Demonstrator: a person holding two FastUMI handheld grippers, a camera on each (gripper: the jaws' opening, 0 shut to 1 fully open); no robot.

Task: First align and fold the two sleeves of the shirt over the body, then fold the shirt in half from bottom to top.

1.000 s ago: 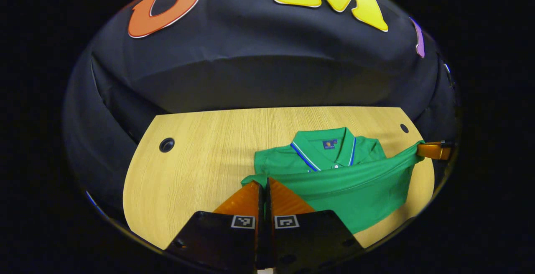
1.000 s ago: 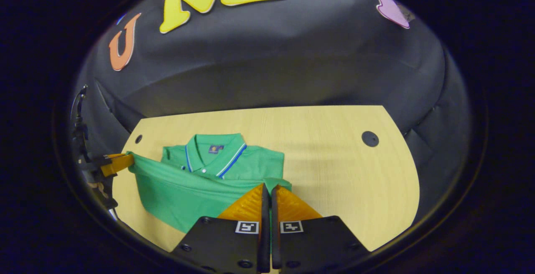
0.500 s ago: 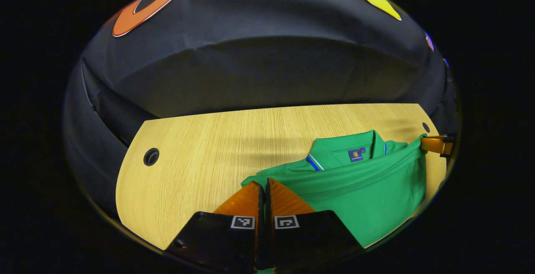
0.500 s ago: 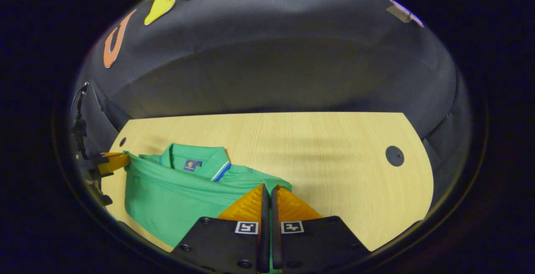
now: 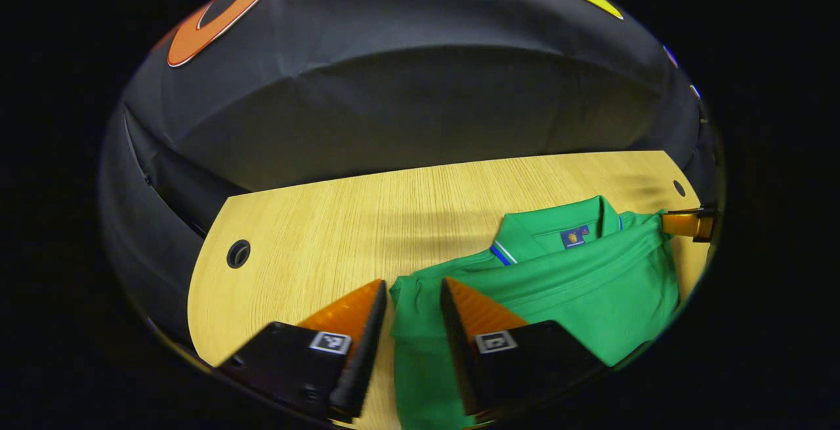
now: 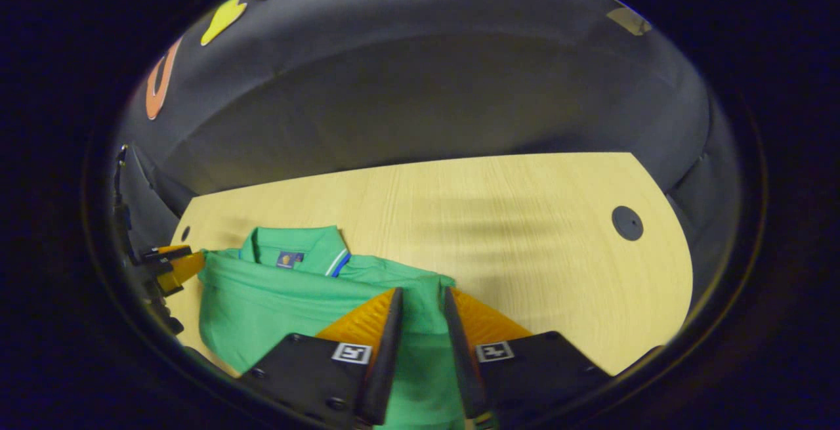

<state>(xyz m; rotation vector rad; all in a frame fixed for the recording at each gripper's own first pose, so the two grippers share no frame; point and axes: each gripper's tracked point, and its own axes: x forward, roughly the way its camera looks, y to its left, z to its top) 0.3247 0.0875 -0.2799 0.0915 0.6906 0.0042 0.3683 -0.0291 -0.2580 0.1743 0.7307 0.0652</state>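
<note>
Left hand-held gripper [image 5: 408, 292]: fingers parted, low over the table [image 5: 315, 233], green shirt [image 5: 577, 285] lying loose between and beyond them. Right hand-held gripper [image 6: 421, 299]: likewise parted, straddling the folded shirt's corner, collar ahead and to its left.

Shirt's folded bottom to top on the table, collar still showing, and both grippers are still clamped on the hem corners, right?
Not clamped. In the left gripper view the left gripper stands open, the shirt lying loose between its fingers; the right gripper view shows the right gripper open too. The rest holds: the fold lies on the table, collar showing.
</note>
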